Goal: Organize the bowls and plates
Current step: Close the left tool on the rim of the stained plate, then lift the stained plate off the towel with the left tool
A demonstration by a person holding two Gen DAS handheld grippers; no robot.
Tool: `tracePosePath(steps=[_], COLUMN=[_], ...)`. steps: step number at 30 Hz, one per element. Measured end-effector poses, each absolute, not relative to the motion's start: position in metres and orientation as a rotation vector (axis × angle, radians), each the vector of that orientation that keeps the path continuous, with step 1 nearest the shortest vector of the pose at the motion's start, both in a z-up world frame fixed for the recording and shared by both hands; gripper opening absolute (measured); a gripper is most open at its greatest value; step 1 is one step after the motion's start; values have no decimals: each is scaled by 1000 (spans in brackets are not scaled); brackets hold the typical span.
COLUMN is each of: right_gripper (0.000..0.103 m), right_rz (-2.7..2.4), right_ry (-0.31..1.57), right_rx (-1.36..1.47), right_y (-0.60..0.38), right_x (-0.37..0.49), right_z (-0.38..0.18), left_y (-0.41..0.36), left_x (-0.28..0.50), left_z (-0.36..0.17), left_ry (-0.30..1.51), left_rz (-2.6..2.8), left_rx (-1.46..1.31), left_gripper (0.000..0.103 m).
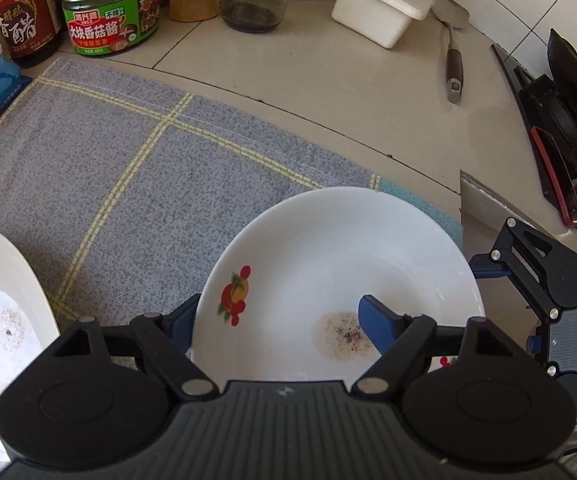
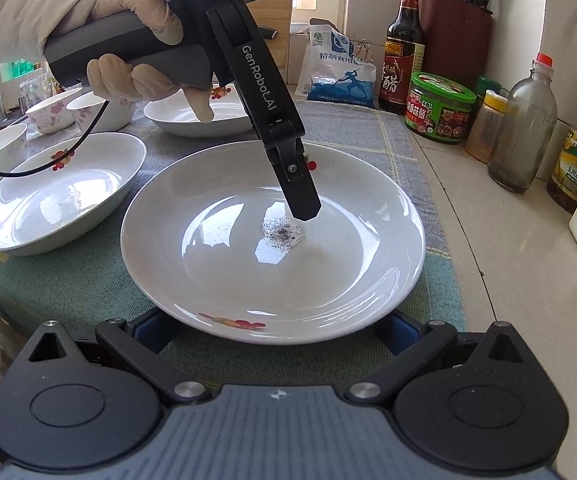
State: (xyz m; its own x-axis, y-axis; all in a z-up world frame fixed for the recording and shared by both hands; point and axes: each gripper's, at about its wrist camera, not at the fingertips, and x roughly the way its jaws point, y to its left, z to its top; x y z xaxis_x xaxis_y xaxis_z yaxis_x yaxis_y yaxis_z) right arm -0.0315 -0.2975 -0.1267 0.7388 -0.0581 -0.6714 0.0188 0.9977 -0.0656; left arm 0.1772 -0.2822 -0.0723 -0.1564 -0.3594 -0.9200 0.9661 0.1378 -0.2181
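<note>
- The left gripper (image 1: 280, 324) is pointing steeply down and straddling the far wall of the flowered plate (image 2: 228, 264). One blue finger (image 1: 180, 320) is pressing against the outside of the rim, and the other is lying inside, beside a speckled smear (image 2: 284, 234).
- Its jaws are pinching that wall, so they are closed on the plate.
- The right gripper (image 2: 274, 328) is standing wide at the plate's near edge. Its fingertips are hiding under the rim and gripping nothing.
- The plate is sitting on the checked cloth (image 2: 400, 152), near the counter's bare tiles.
- Two more plates (image 2: 60, 196) and small bowls (image 2: 52, 110) are waiting further left.
</note>
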Motion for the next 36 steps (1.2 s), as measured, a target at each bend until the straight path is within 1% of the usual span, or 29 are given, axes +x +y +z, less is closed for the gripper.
tracePosePath(steps=[9, 18, 27, 36], right_gripper=[103, 103, 103, 103], right_rz=[-35, -31, -35, -43], right_ry=[772, 767, 760, 761], right_rx=[-49, -52, -63, -88], right_y=[-299, -305, -325, -347], right_x=[-28, -21, 0, 31], right_z=[-124, -118, -114, -116], left_y=[-281, -285, -305, -329], left_x=[177, 184, 204, 230], left_z=[-74, -66, -58, -62], left_ry=[1152, 1132, 1091, 1063], left_rz=[-1367, -1355, -1354, -1338], left_rx=[726, 703, 679, 668], left_gripper=[81, 81, 81, 81])
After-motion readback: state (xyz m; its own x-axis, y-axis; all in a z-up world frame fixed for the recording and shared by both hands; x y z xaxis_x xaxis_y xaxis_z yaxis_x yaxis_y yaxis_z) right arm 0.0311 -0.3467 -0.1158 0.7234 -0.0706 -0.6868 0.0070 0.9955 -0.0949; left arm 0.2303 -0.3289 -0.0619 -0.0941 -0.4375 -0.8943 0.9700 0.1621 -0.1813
